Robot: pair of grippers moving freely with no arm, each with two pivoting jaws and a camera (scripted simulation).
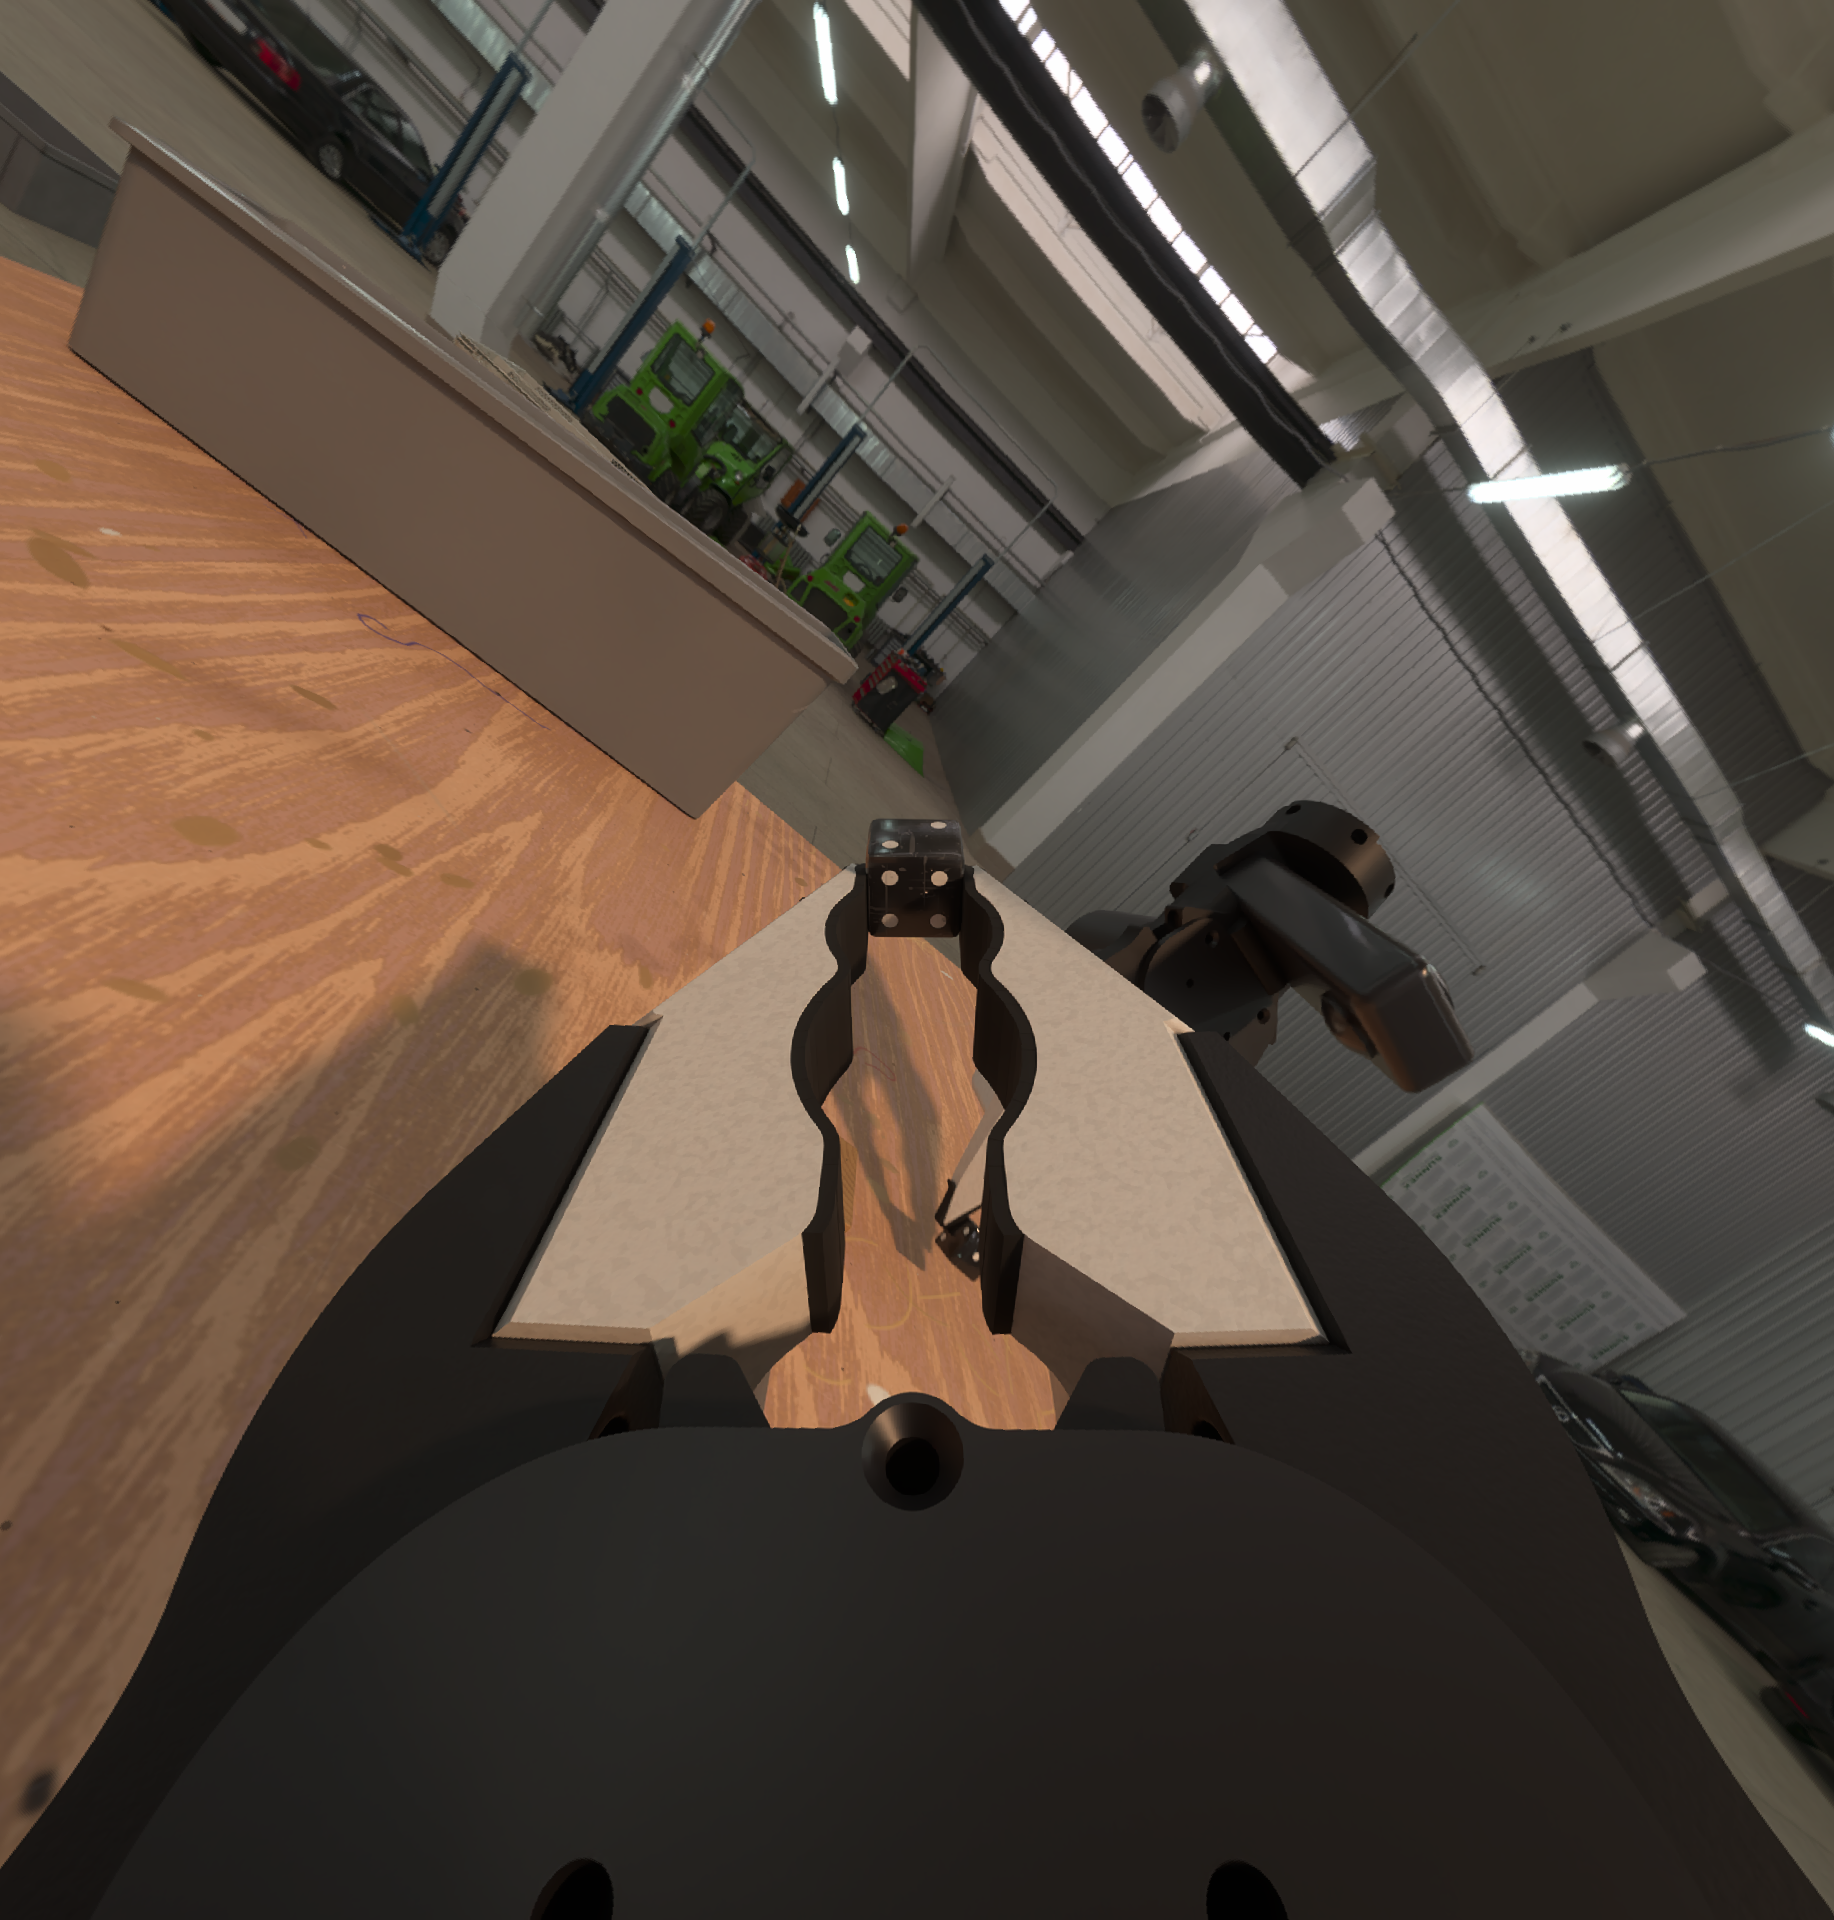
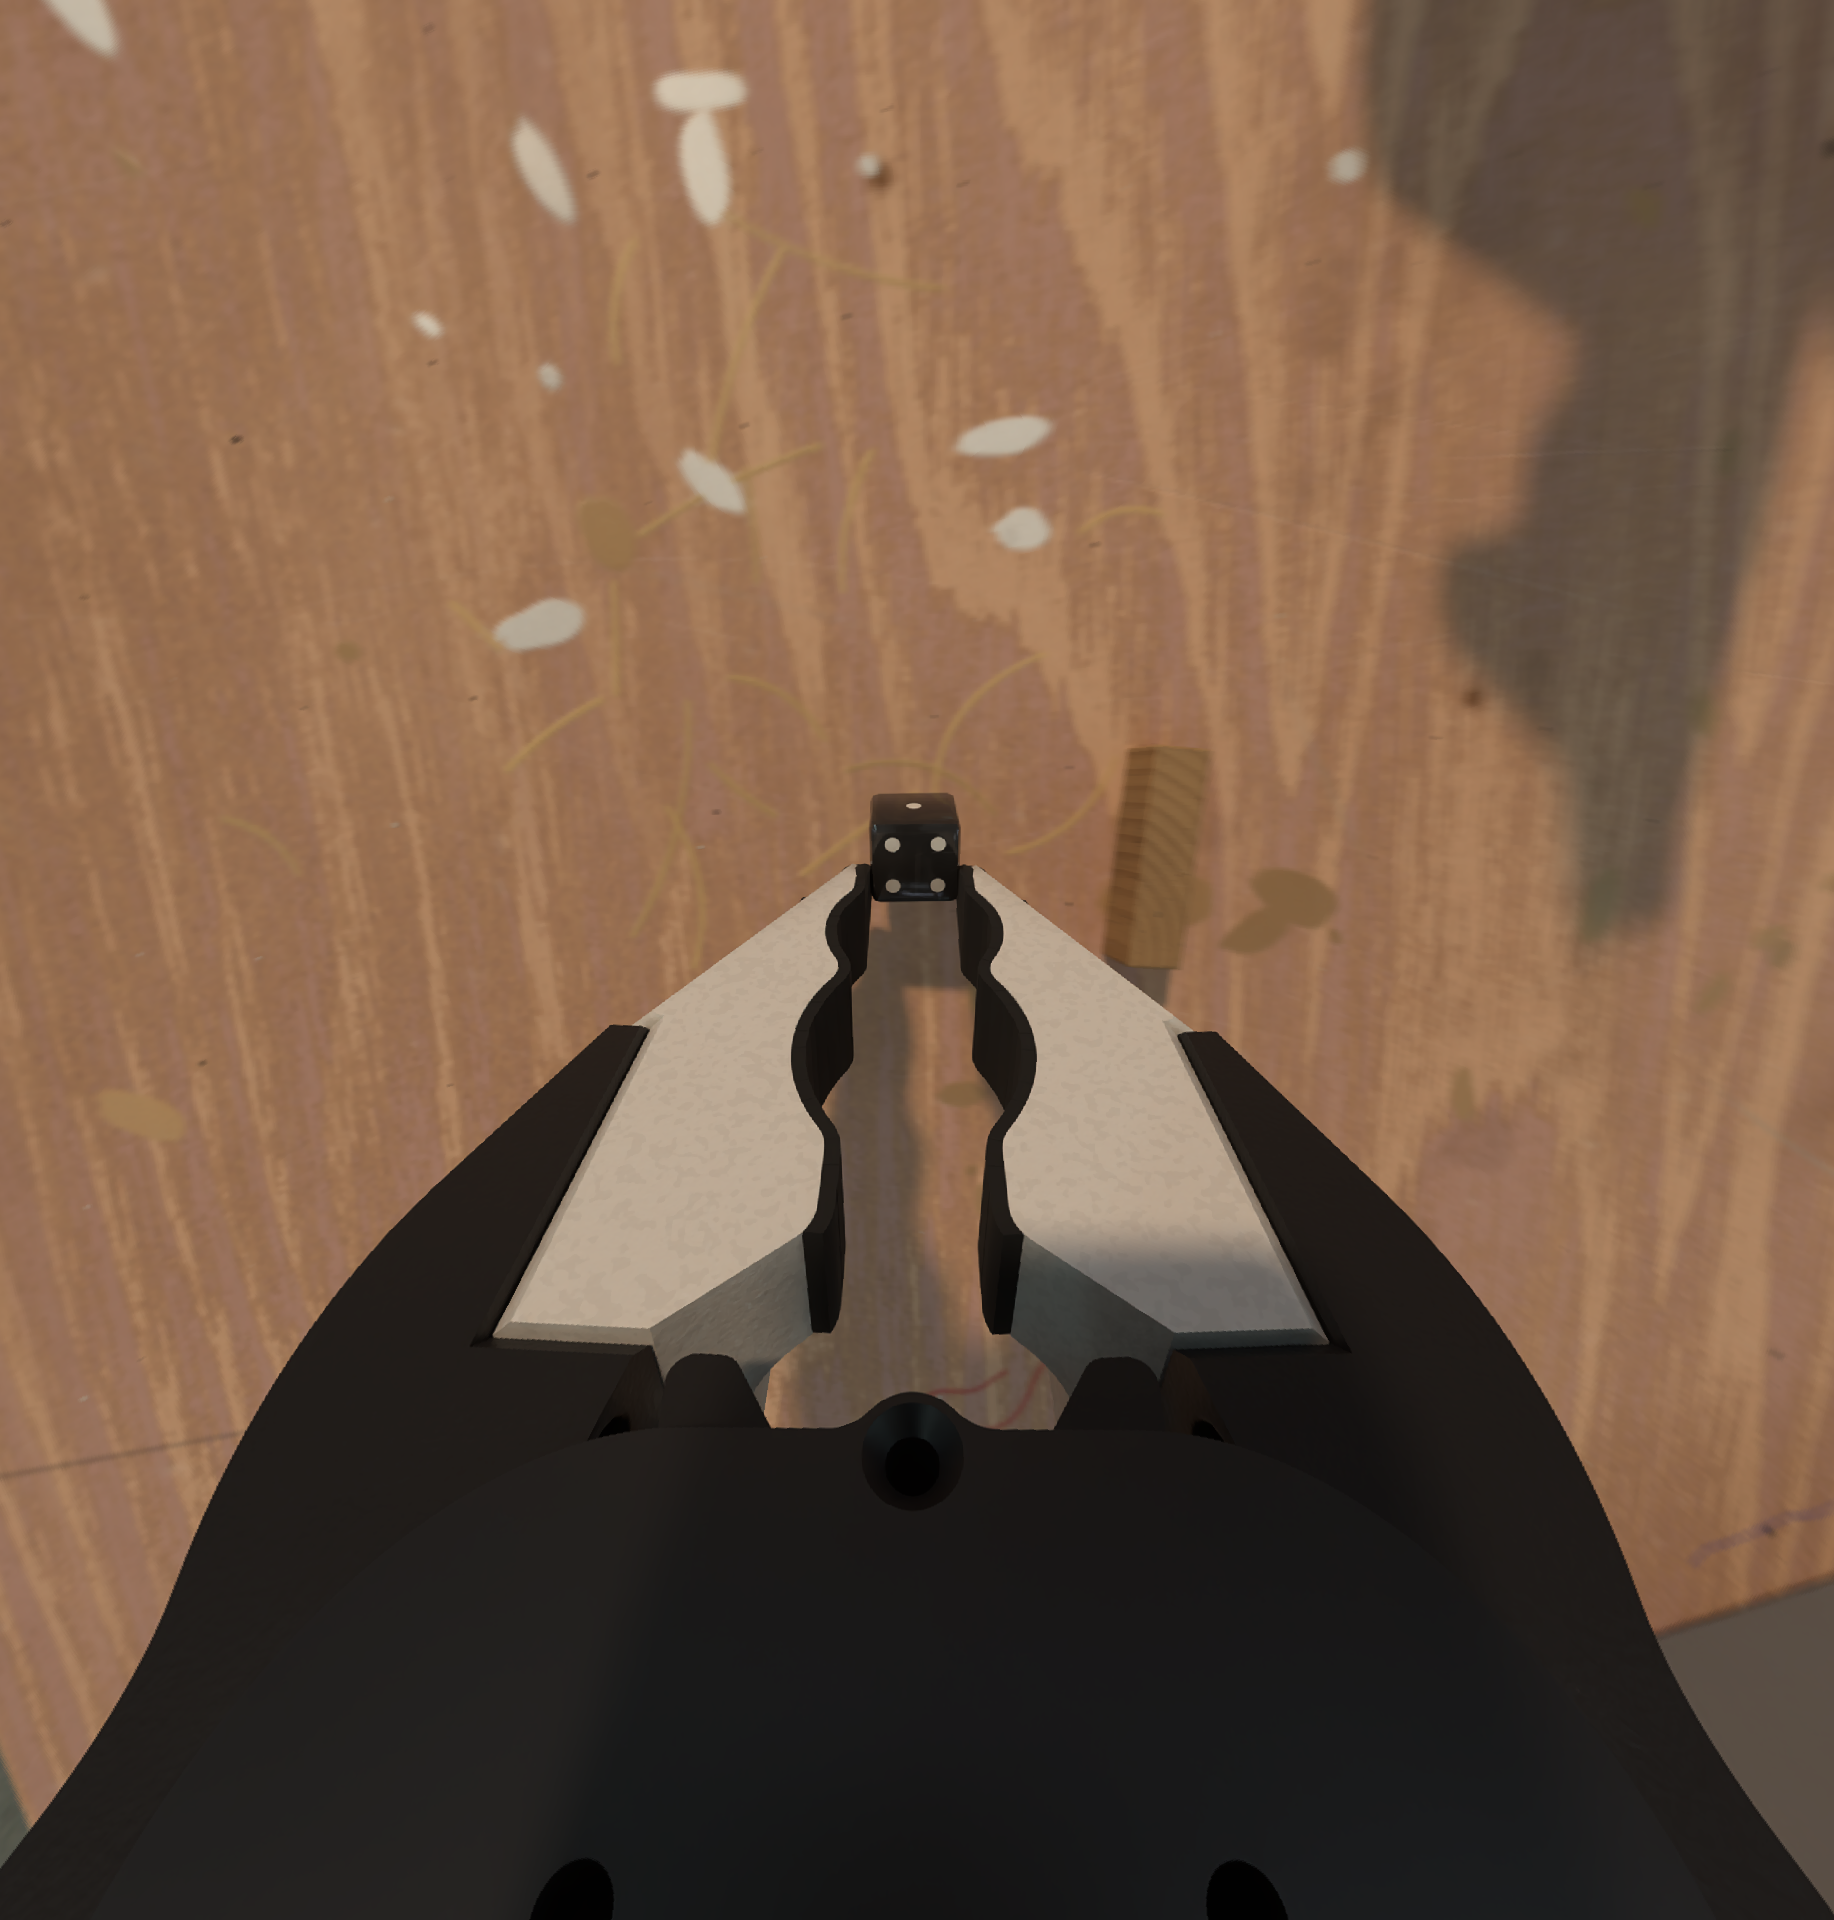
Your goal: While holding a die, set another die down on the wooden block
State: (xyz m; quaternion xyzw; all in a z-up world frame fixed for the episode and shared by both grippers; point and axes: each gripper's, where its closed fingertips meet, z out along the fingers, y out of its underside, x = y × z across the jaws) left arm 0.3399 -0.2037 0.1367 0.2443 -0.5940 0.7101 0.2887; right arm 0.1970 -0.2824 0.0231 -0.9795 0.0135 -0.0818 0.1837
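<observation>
The wooden block (image 2: pixel 1157 857) is the landmark: in the right wrist view it lies flat on the worktop (image 2: pixel 269 727) just to the right of the right tongs (image 2: pixel 914 883), its long axis running roughly parallel to the fingers, so the coming move looks like a short sideways shift to the right and then a descent. The right tongs are closed on a black die (image 2: pixel 914 847) with white pips, pinched at the very tips above the worktop and left of the block. The left tongs (image 1: pixel 914 914) grip a second black die (image 1: pixel 914 878), raised and tilted well away from the block, so the right side seems the nearer one. The block is pale, straight-grained and box-shaped; the dice are small glossy cubes with rounded corners; the worktop is orange wood veneer flecked with pale marks.
</observation>
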